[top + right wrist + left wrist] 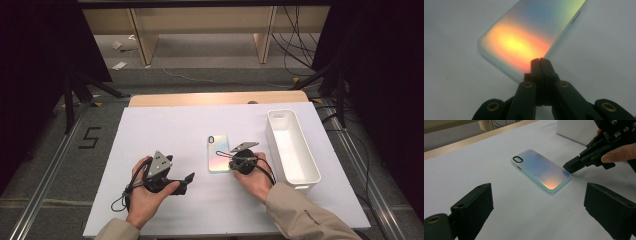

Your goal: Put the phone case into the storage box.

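Centrally, one iridescent phone (218, 153) lies flat on the tabletop (165, 130). Right tool (540, 59): jaws closed, empty, tip at the phone's corner. Left tool (537, 202): jaws wide, empty.

Your sleeves (305, 212) are beige. Each black gripper, the left gripper (172, 182) and the right gripper (235, 161), carries a grey three-cornered plate and a looping black cable. Brass-coloured screws dot the linkages behind the jaws.

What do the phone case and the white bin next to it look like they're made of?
Phone case: looks like glossy plastic with an iridescent back, shifting blue to orange, and a pale, softer-looking rim, possibly silicone. White bin: seems to be moulded plastic, smooth and matte, with rounded corners and a handle slot in its end wall.
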Motion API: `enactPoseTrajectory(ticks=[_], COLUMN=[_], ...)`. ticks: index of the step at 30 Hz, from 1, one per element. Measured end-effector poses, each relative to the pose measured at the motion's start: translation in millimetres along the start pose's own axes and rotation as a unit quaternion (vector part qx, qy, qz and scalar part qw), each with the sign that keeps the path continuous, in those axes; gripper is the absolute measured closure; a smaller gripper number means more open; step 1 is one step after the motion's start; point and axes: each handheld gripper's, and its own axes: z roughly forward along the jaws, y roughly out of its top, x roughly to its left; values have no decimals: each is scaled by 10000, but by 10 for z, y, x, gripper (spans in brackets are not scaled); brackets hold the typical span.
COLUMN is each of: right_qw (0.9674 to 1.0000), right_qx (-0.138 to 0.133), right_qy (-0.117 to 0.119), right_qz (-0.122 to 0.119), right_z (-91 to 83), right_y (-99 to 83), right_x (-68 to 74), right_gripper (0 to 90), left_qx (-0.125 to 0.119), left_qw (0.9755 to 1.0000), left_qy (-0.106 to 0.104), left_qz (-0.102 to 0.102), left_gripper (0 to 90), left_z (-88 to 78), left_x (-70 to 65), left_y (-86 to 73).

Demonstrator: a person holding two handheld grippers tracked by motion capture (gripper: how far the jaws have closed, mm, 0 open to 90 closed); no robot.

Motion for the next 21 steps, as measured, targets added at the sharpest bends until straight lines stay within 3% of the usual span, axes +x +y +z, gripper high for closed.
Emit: enactPoseTrajectory(ticks=[6,12,21], right_qw=[9998,9995,9992], right_qx=[-76,-119,-171], right_qy=[186,226,295], right_qz=[-98,-178,-211], right_z=[31,53,89], right_y=[0,3,13], right_x=[100,144,198], right_gripper=[900,900,900], left_qx=[4,-10,31], left_qw=[10000,9997,9997], left_qy=[-20,-52,-104], left_qz=[92,218,206], left_gripper=[82,86,101], left_z=[2,-4,8], left_x=[11,74,171], left_y=[1,-16,-52])
